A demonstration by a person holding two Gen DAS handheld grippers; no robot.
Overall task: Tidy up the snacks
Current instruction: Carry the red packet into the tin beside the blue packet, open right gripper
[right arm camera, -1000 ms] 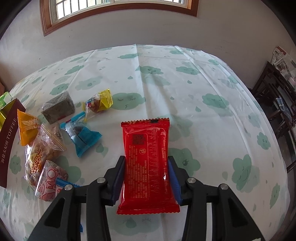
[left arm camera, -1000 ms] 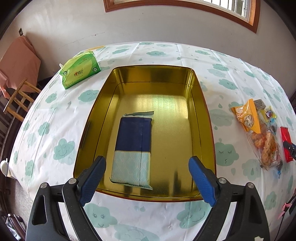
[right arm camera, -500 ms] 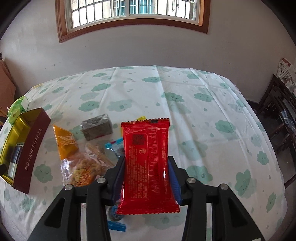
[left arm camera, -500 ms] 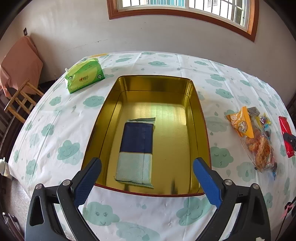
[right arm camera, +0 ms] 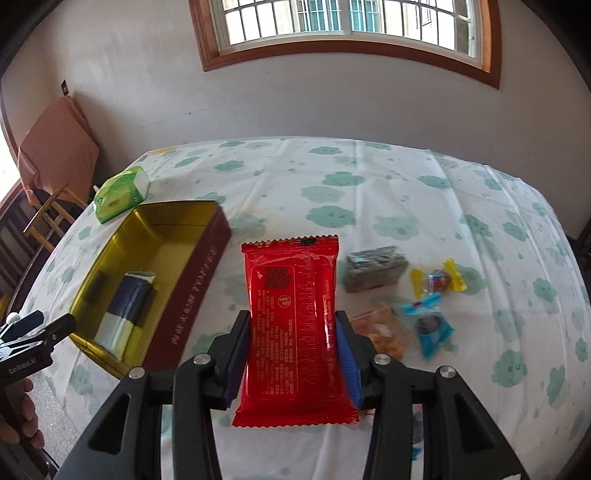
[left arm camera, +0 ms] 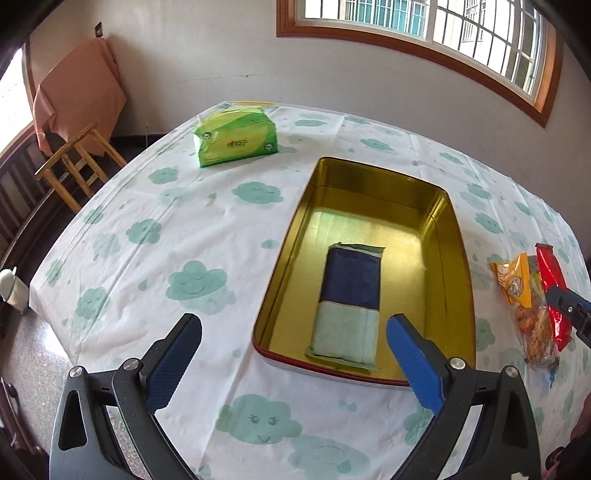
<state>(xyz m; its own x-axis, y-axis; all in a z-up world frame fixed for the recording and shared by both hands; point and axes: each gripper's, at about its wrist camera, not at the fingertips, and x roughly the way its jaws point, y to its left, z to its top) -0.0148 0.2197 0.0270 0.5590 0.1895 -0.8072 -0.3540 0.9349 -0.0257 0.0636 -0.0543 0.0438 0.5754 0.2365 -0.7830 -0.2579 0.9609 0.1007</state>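
One pack in tin: blue packet (left arm camera: pixel 351 295) lies in the gold tin (left arm camera: pixel 458 236).
Left gripper (left arm camera: pixel 293 363): jaws wide, empty, pulled back from tin.
Right gripper (right arm camera: pixel 291 363): clamps red packet (right arm camera: pixel 293 325), now lifted, swung toward tin; drop-in likely next.
Right of tin: loose snacks (right arm camera: pixel 424 295).
Surface, room: cloud tablecloth (right arm camera: pixel 369 192); window (right arm camera: pixel 347 18) behind.

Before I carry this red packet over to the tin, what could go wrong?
The right gripper pinches the red packet only by its lower edges, so the soft wrapper might slip or fold. The tin has a tall near wall the packet could catch on. The open left gripper hangs over the tin's near corner and could get in the way.
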